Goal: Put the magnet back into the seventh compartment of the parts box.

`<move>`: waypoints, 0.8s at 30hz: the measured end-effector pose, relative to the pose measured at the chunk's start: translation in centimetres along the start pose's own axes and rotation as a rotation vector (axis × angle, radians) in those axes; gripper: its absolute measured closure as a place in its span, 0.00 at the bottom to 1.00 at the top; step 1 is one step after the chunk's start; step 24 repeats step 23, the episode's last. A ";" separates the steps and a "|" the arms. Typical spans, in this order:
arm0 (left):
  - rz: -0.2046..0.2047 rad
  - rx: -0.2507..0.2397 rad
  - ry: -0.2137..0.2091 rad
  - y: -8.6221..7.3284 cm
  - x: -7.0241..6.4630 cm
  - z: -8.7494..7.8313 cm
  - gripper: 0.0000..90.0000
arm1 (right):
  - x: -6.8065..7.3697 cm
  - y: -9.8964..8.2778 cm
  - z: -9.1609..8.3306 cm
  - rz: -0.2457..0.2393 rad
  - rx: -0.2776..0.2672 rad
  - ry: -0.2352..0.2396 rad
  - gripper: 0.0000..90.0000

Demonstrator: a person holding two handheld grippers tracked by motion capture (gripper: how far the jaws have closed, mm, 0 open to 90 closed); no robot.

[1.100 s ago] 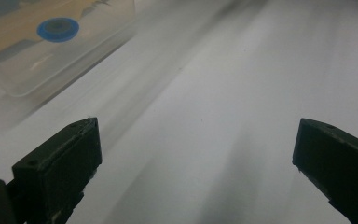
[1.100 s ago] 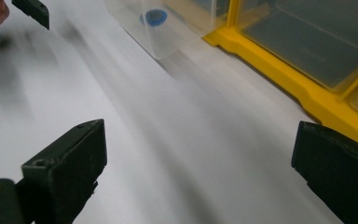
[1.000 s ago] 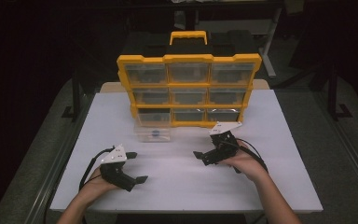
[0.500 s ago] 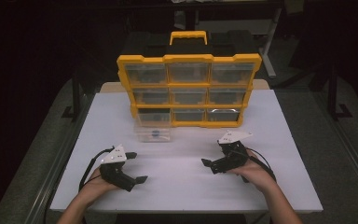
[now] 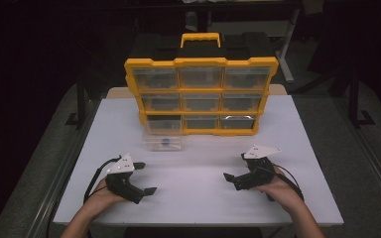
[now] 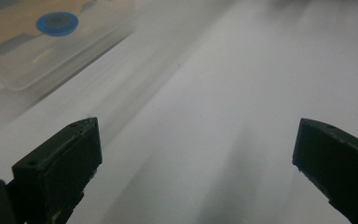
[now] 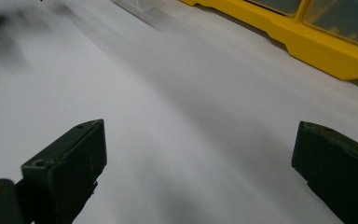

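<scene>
organizer (image 5: 201,94): yellow, upright at the back of the worktop (image 5: 198,198), nine clear drawers; contents too dim to tell
bottom-left slot: empty, drawer is out
drawer (image 5: 164,141): clear, on the worktop just in front of that slot; holds one blue disc (image 5: 164,141)
left claw (image 5: 145,178): wide open, empty, near edge
right claw (image 5: 235,167): wide open, empty, well apart from drawer

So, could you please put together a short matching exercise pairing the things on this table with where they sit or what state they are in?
Things:
1. yellow organizer
2. clear bin
3. blue disc
4. left gripper

Places or states:
A. inside the clear bin
B. open, low over bare table near the front edge
C. upright at the back of the table
D. on the table just before the organizer's lower left

Pairs: 1-C, 2-D, 3-A, 4-B
</scene>
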State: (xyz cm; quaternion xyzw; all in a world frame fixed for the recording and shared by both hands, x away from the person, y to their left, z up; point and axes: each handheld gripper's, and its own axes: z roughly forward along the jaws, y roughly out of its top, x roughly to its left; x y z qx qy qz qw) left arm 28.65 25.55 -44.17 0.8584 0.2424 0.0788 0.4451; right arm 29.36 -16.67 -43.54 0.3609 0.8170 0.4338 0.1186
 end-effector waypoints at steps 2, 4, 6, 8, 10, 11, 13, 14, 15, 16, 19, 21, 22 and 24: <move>0.000 0.001 0.000 0.0 0.0 0.0 0.01 | -0.1 -0.4 -0.3 0.005 -0.001 -0.004 0.03; 0.003 0.004 0.001 0.0 0.0 0.0 0.01 | -0.2 -0.8 -0.4 0.005 0.000 -0.006 0.03; 0.005 0.000 0.000 0.0 -0.1 0.0 0.01 | -0.2 -1.0 -0.6 0.013 0.006 -0.011 0.03; 0.008 0.002 0.001 0.0 0.0 0.0 0.01 | -0.2 -1.3 -0.7 0.012 0.009 -0.017 0.03; 0.014 0.003 0.003 0.0 -0.1 0.0 0.01 | -0.3 -1.5 -0.9 0.008 0.009 -0.022 0.03; 0.012 0.001 0.002 0.0 -0.1 0.0 0.01 | -0.3 -1.6 -1.0 0.004 0.010 -0.024 0.03; 0.011 -0.003 0.004 0.0 -0.2 0.0 0.01 | -0.3 -2.0 -1.2 0.001 0.009 -0.032 0.03; 0.013 -0.003 0.006 0.0 -0.2 0.0 0.01 | -0.4 -2.1 -1.4 0.005 0.007 -0.035 0.03; 0.012 -0.004 0.006 0.0 -0.2 0.0 0.01 | -0.5 -2.3 -1.5 0.012 0.005 -0.038 0.03; 0.015 -0.002 0.006 0.0 -0.2 0.0 0.01 | -0.6 -2.5 -1.7 0.012 0.002 -0.042 0.03; 0.009 0.001 0.006 -0.1 -0.2 0.0 0.01 | -0.7 -3.0 -2.2 0.024 -0.003 -0.051 0.04; 0.006 0.004 0.009 -0.2 -0.2 0.0 0.01 | -0.8 -3.4 -2.4 0.027 0.001 -0.054 0.04; 0.007 0.008 0.006 -0.2 -0.2 0.1 0.01 | -0.8 -3.5 -2.4 0.028 0.005 -0.054 0.04; 0.005 0.015 0.008 -0.2 -0.2 0.1 0.01 | -0.9 -3.7 -2.5 0.024 0.014 -0.056 0.04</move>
